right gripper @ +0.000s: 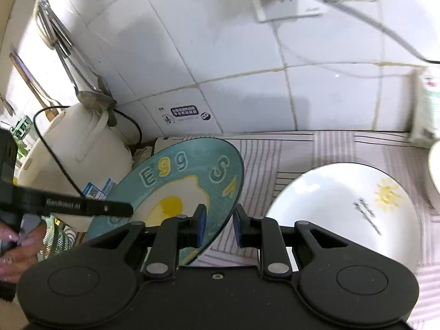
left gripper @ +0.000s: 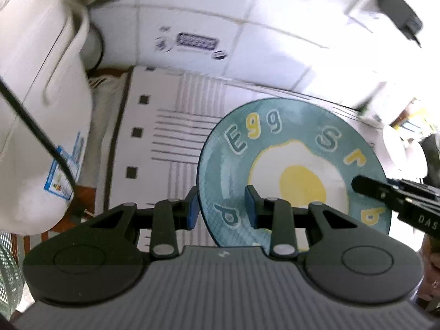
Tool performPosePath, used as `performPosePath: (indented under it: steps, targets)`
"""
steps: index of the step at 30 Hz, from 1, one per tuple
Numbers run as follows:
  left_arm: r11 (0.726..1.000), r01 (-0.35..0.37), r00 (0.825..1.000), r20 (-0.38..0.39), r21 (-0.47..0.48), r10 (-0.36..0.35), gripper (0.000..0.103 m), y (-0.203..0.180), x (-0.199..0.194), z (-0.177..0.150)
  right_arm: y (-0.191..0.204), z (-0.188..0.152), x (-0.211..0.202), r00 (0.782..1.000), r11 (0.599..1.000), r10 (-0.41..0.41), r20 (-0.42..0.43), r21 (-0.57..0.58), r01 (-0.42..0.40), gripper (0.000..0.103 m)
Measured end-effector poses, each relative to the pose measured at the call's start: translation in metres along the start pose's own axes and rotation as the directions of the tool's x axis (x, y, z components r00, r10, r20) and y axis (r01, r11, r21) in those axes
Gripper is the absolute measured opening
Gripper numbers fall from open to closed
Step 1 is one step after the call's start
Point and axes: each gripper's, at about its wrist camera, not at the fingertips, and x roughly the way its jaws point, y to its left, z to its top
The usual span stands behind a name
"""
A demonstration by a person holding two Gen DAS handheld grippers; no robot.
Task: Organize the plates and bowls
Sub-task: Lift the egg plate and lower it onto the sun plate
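Black two-finger left gripper (left gripper: 221,206), blue-padded, fills the foreground of its own view; its jaws stand spread around the left rim of a round teal ceramic plate painted with a fried egg and letters (left gripper: 294,170), with a gap showing at the inner pad. On the opposite rim the right gripper (right gripper: 219,227) straddles the plate too, jaws apart and not pressed on it. That plate is tilted on edge, raised between both grippers above a white cloth with grey stripes and dark squares (left gripper: 176,126). I judge the task to be underway: this plate is not yet placed, and a white oval plate with a yellow sun drawing (right gripper: 346,209) lies alone on the cloth, just beside it. White wall tiles (right gripper: 220,49) back the counter, a cream rice cooker (right gripper: 79,148) stands left
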Motion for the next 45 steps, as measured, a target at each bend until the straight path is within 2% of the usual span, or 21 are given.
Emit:
performPosePath:
  steps: [9, 14, 19, 22, 26, 33, 37, 41, 45]
  targets:
    - [0.989, 0.066, 0.998, -0.033, 0.135, -0.062, 0.031, -0.044, -0.004, 0.001, -0.019, -0.027, -0.051, 0.997, 0.992, -0.049, 0.067, 0.118, 0.04, 0.025]
    - [0.973, 0.1, 0.994, -0.059, 0.209, -0.09, 0.032, -0.076, 0.003, -0.005, -0.036, -0.036, -0.068, 0.991, 0.984, -0.094, 0.1, 0.163, 0.077, 0.025]
    - [0.96, 0.155, 0.986, -0.099, 0.232, -0.135, 0.033, -0.105, 0.021, -0.01, -0.062, -0.045, -0.089, 0.983, 0.964, -0.135, 0.128, 0.247, 0.1, 0.025]
    - [0.954, 0.166, 0.984, -0.111, 0.251, -0.142, 0.033, -0.122, 0.031, -0.013, -0.075, -0.05, -0.095, 0.979, 0.954, -0.169, 0.117, 0.268, 0.133, 0.025]
    - [0.953, 0.174, 0.98, -0.134, 0.248, -0.145, 0.033, -0.134, 0.046, -0.013, -0.093, -0.055, -0.095, 0.98, 0.941, -0.166, 0.106, 0.314, 0.125, 0.025]
    - [0.959, 0.128, 0.985, -0.147, 0.254, -0.093, 0.033, -0.145, 0.076, -0.012, -0.113, -0.06, -0.072, 0.986, 0.942, -0.164, 0.026, 0.301, 0.149, 0.025]
    - [0.962, 0.134, 0.978, -0.188, 0.239, -0.09, 0.032, -0.144, 0.089, -0.008, -0.128, -0.058, -0.06, 0.989, 0.937, -0.15, -0.001, 0.318, 0.143, 0.025]
    - [0.968, 0.149, 0.97, -0.222, 0.204, -0.103, 0.033, -0.139, 0.097, -0.005, -0.135, -0.049, -0.05, 0.99, 0.942, -0.141, -0.014, 0.306, 0.138, 0.025]
    - [0.965, 0.141, 0.969, -0.233, 0.221, -0.089, 0.032, -0.145, 0.103, -0.004, -0.138, -0.043, -0.039, 0.983, 0.953, -0.172, -0.061, 0.243, 0.182, 0.024]
